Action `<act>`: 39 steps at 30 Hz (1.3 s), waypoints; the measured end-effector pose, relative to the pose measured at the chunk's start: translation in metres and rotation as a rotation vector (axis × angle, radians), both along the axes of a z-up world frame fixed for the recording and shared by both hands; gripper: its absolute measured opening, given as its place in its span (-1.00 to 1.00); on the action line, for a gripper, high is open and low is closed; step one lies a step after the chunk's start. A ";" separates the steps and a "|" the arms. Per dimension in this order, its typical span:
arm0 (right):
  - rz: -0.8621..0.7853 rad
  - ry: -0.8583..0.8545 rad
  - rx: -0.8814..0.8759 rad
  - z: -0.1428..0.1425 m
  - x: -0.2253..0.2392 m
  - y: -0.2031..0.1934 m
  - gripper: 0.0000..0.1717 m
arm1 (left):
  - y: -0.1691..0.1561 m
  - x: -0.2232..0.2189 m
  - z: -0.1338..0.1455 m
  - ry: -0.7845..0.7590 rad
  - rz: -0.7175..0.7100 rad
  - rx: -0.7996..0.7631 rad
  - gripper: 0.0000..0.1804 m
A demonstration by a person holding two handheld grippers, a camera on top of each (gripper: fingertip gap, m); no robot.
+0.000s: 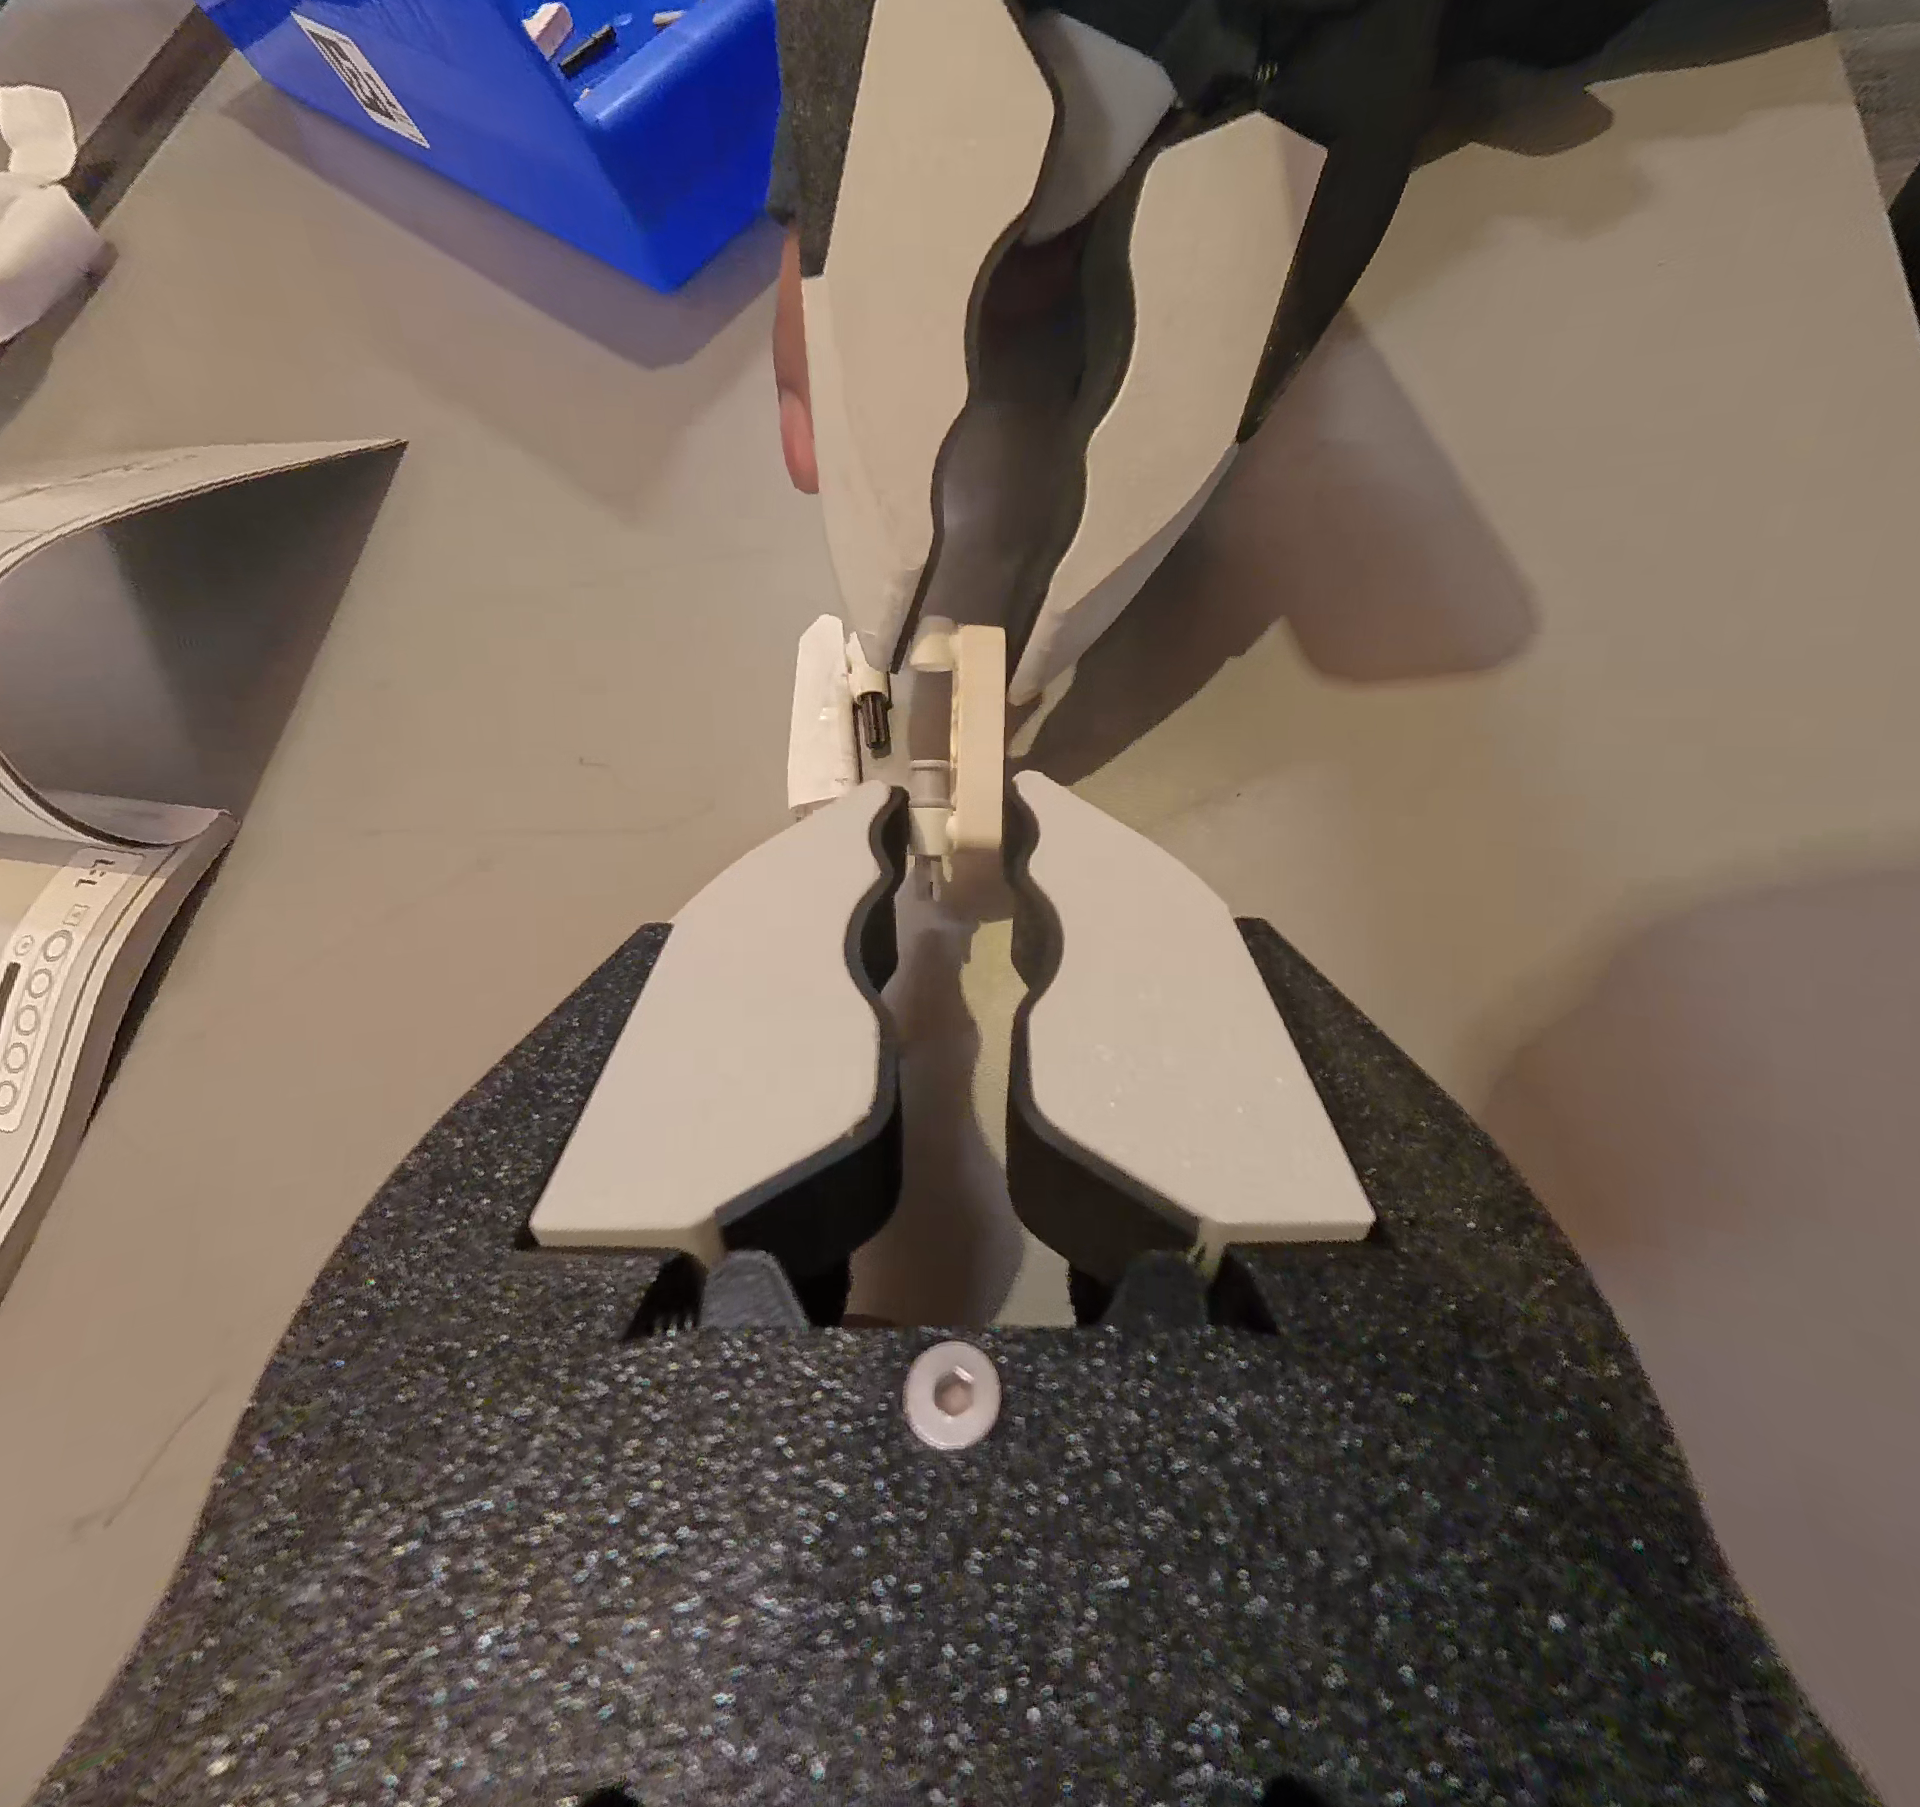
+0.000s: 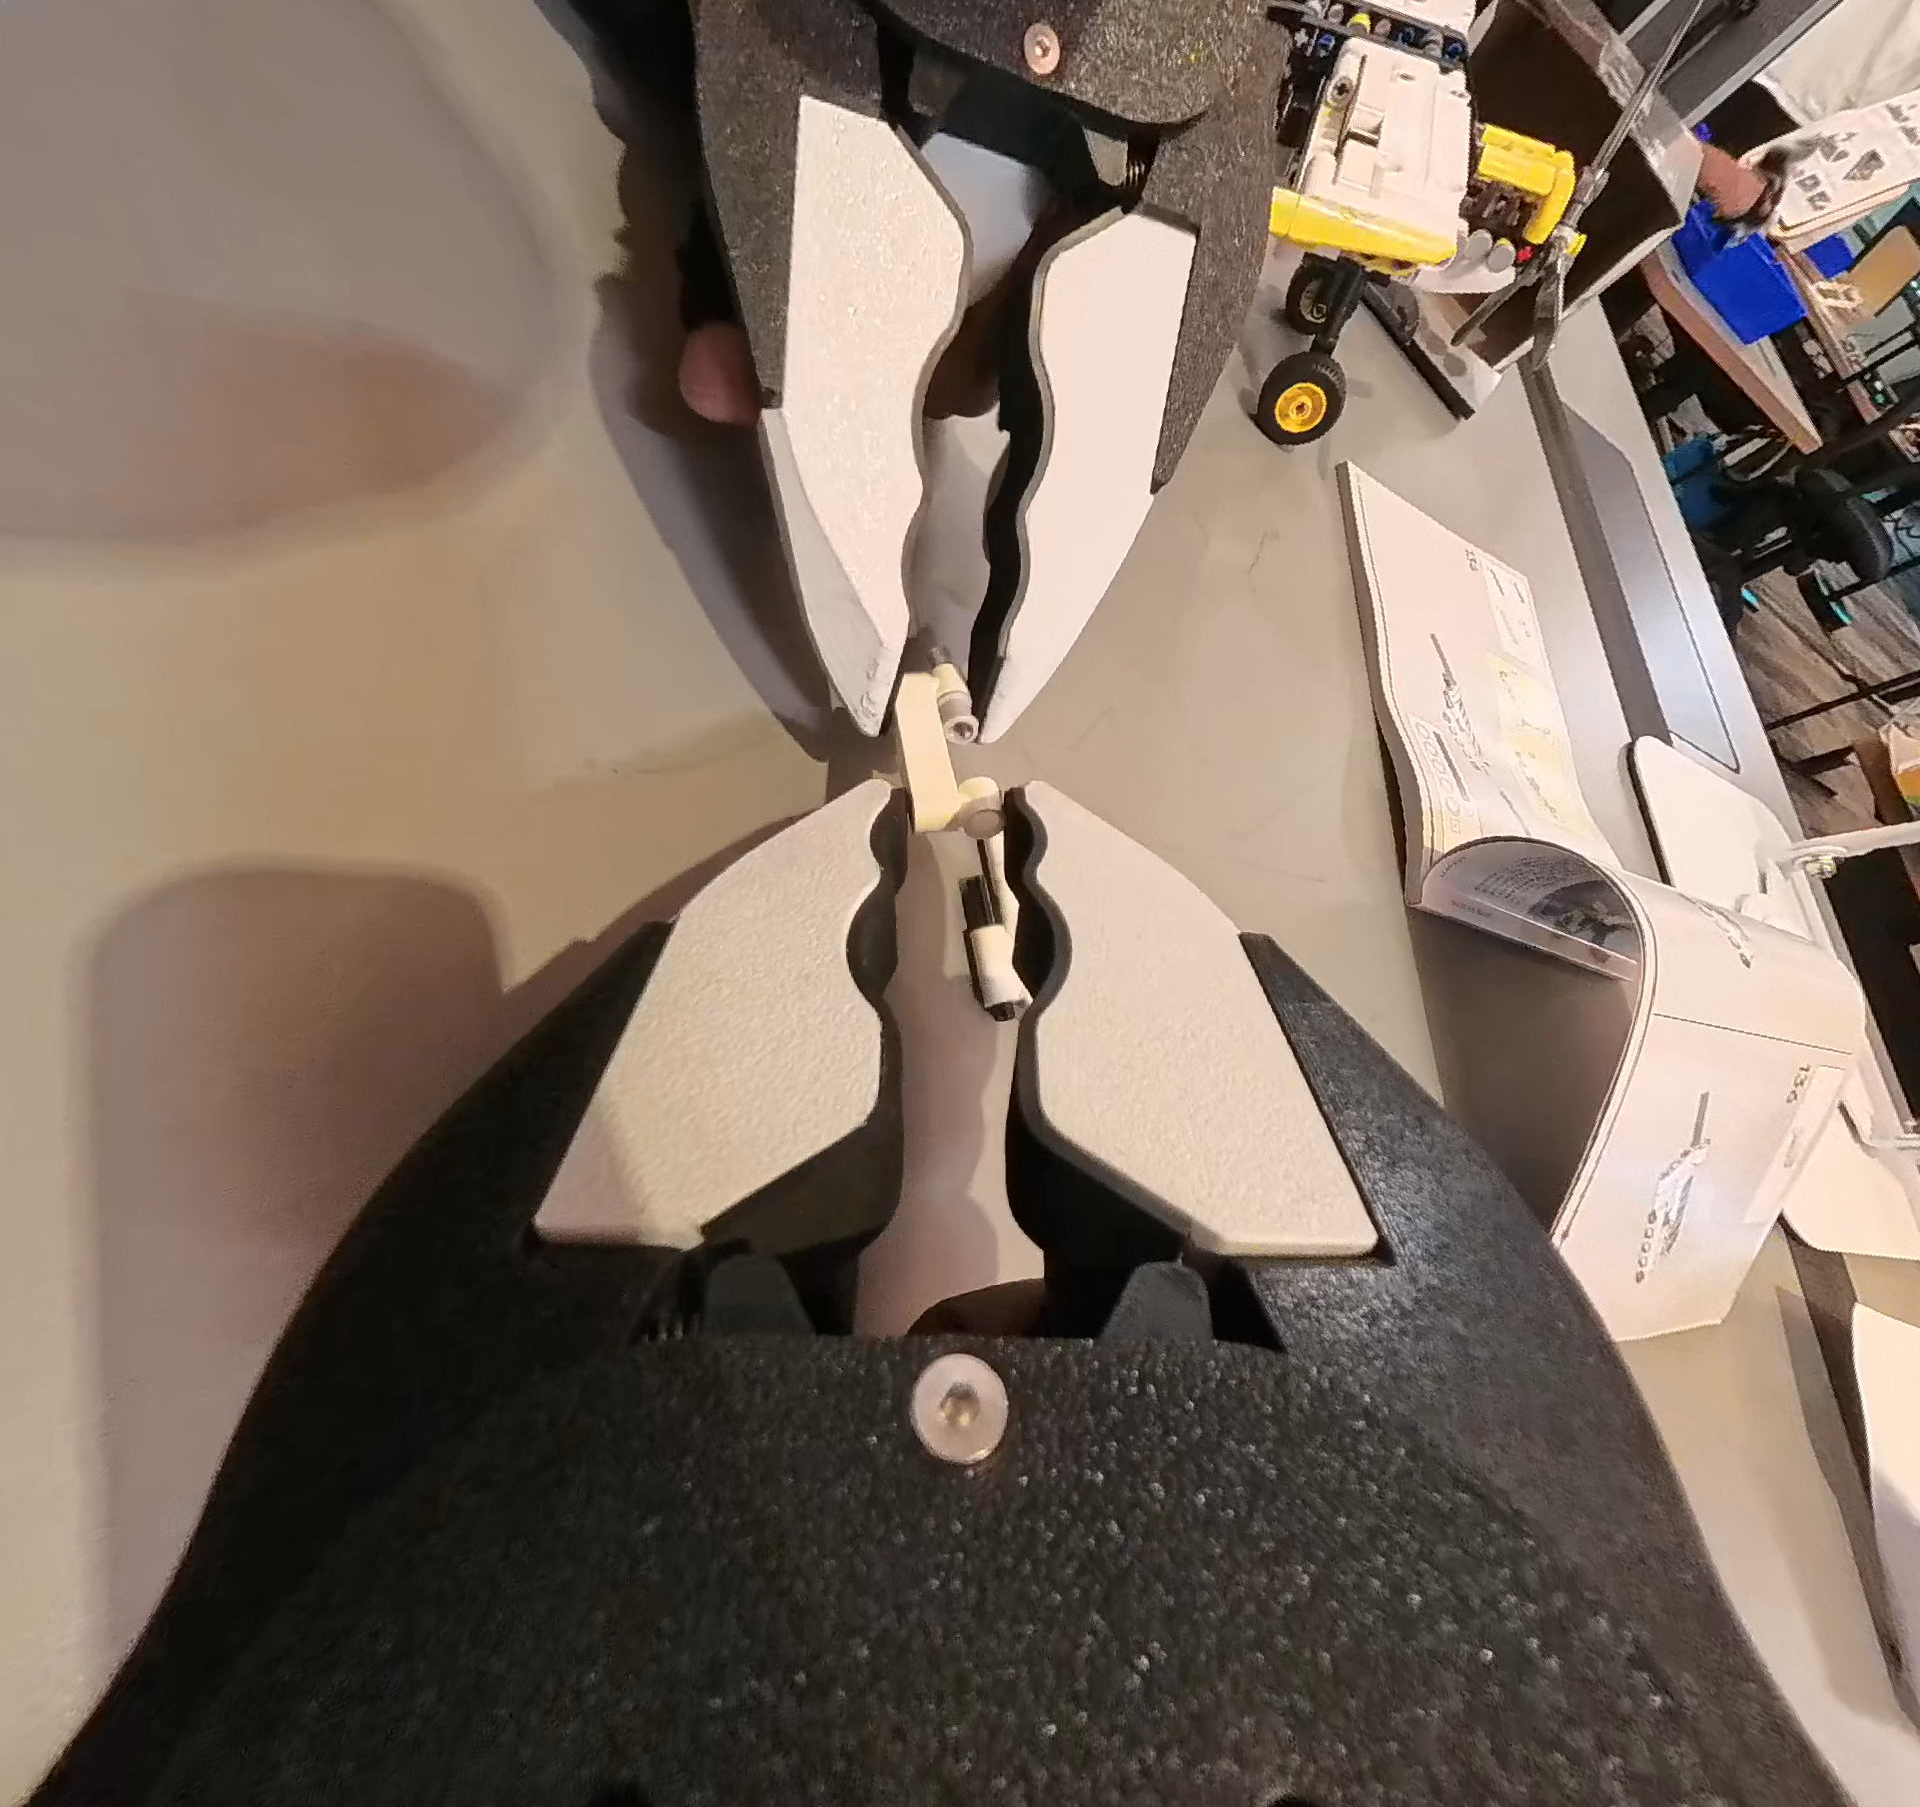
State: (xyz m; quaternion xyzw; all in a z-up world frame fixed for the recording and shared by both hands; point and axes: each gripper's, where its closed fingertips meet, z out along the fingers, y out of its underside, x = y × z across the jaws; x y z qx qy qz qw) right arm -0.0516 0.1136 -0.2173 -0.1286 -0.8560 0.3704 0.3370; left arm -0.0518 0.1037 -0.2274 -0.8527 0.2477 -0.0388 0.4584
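My two grippers meet tip to tip over the grey table (image 1: 416,614). Between them is a small cream toy-brick assembly (image 1: 977,749): a short cream beam with grey pins. My left gripper (image 1: 961,801) is shut on its near end. My right gripper (image 1: 961,677) comes in from above and grips the far end. In the right wrist view my right gripper (image 2: 951,807) is shut on the beam (image 2: 930,760) and a pin cap (image 2: 982,817). A white and black axle part (image 2: 987,936) lies between its fingers. The left gripper (image 2: 930,713) grips the far end.
A blue bin (image 1: 520,43) with small loose parts stands at the back left. An open instruction booklet (image 1: 104,822) lies to the left; it also shows in the right wrist view (image 2: 1507,718). A yellow and white toy vehicle model (image 2: 1382,126) stands beyond it.
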 end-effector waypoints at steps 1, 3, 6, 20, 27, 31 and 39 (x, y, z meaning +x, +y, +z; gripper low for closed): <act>0.001 0.001 -0.002 0.000 0.000 0.000 -0.80 | 0.000 0.000 0.000 0.004 -0.001 0.004 -0.81; 0.002 0.000 -0.008 0.001 0.000 0.000 -0.80 | 0.000 0.000 0.000 0.015 -0.003 0.008 -0.81; 0.001 -0.007 -0.019 0.001 0.000 -0.001 -0.80 | 0.001 -0.001 0.000 0.045 -0.004 0.019 -0.81; -0.127 -0.143 0.032 -0.015 -0.011 0.029 -0.44 | -0.003 -0.011 -0.013 0.107 0.041 -0.073 -0.81; -0.209 -0.381 -0.051 -0.027 -0.015 0.039 -0.47 | -0.005 -0.014 -0.014 0.075 0.059 -0.129 -0.81; -0.183 -0.442 -0.089 -0.030 -0.015 0.035 -0.57 | -0.006 -0.016 -0.013 0.073 0.062 -0.136 -0.81; -0.168 -0.419 -0.069 -0.030 -0.018 0.032 -0.76 | -0.011 -0.020 -0.019 0.079 0.063 -0.189 -0.81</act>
